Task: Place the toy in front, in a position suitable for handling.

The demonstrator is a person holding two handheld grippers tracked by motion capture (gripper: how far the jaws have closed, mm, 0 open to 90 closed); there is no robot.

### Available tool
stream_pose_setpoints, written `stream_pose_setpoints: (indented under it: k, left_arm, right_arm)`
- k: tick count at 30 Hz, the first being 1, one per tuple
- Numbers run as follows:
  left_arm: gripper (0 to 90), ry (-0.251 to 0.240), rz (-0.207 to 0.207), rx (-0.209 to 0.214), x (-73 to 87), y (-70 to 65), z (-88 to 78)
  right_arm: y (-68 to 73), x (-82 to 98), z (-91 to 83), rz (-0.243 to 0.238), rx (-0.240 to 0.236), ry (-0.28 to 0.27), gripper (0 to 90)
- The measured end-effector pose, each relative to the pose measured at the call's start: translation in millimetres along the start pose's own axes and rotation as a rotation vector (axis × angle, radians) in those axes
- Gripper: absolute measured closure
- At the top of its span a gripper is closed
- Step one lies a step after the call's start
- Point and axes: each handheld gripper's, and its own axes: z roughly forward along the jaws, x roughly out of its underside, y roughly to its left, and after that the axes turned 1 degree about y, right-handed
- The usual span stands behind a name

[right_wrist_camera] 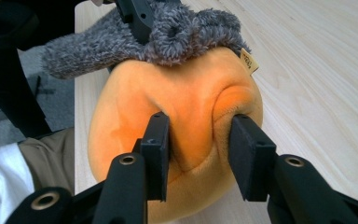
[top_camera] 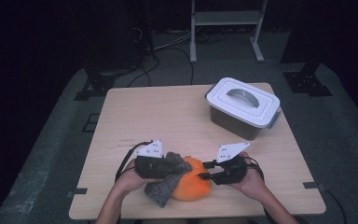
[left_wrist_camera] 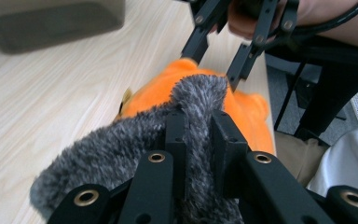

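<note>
Dark room w/ black drapes, grey carpet, a white metal frame (top_camera: pixel 227 23) at the back; a light wood table (top_camera: pixel 168 116) in the middle. A lidded plastic storage box (top_camera: pixel 243 107) w/ grey handle sits near the table's far right corner, well apart from the work.

The work is at the near edge, approx. centre: an orange plush toy (top_camera: pixel 192 185) w/ a grey fuzzy cloth piece (top_camera: pixel 165 186) draped over its left side. Can't tell whether the cloth is sewn to the plush or separate.

Left gripper (left_wrist_camera: pixel 199 135) is clamped tight on a fold of the grey fuzz, jaws nearly together w/ the pile bunched between them. Judging by that, it's pinching the cloth so it can be pulled or held off the plush.

Right gripper (right_wrist_camera: pixel 199 149) comes in from the opposite side; its pads are pressed into the orange body, w/ the fabric dimpled and a ridge squeezed up between them. Prob. an anchor grip, so the toy doesn't drag along w/ the cloth.

Orientation: the plush is a rounded blob, long axis roughly parallel to the near edge. A small tan tag (right_wrist_camera: pixel 249 61) pokes out toward the far side. The cloth's long axis runs diagonally, from the plush's top down toward the near left.
</note>
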Motion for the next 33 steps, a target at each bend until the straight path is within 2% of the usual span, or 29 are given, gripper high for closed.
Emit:
stream_pose_setpoints:
  k: [3,7,9,14,17,19,22,24,28,31,33]
  left_arm:
    - [78.6,0.0,-0.03,0.021,5.5,3.7,0.5]
    - [78.6,0.001,-0.036,0.045,9.4,5.5,2.1]
    - [78.6,0.001,-0.041,0.051,10.4,5.8,2.8]
    - [78.5,-0.004,-0.055,0.059,12.3,7.2,4.4]
    - [78.5,-0.006,-0.045,0.055,11.1,5.6,6.2]
    - [78.6,-0.013,-0.031,0.044,8.9,3.5,5.9]
    - [78.7,-0.026,-0.003,0.022,2.9,-1.1,4.2]
    - [78.7,-0.034,0.015,0.012,-0.6,-3.6,2.4]
    - [78.7,-0.067,0.029,0.008,-5.2,-5.7,0.4]
    - [78.6,-0.045,0.017,0.019,-3.0,-4.2,3.7]
    - [78.6,-0.02,0.001,0.019,0.8,0.0,5.2]
  right_arm:
    - [-2.8,1.1,0.7,0.015,-0.017,-0.001,59.1]
    - [-4.4,3.5,2.0,0.032,-0.032,-0.002,45.7]
    - [-6.2,5.6,1.7,0.051,-0.054,0.0,42.3]
    - [-11.1,9.3,5.2,0.098,-0.092,0.009,40.4]
    - [-9.0,7.6,10.7,0.095,-0.087,0.026,44.1]
    - [-7.3,5.9,10.3,0.087,-0.069,0.034,52.8]
    - [-2.6,1.7,6.7,0.05,-0.034,0.034,61.5]
    - [0.1,-0.8,4.1,0.03,-0.009,0.034,63.5]
    - [3.8,-4.7,-0.4,0.015,0.001,-0.005,64.7]
    - [5.9,-5.9,2.0,-0.006,0.009,0.004,64.6]
    - [5.1,-4.1,3.8,0.0,0.008,0.011,64.6]
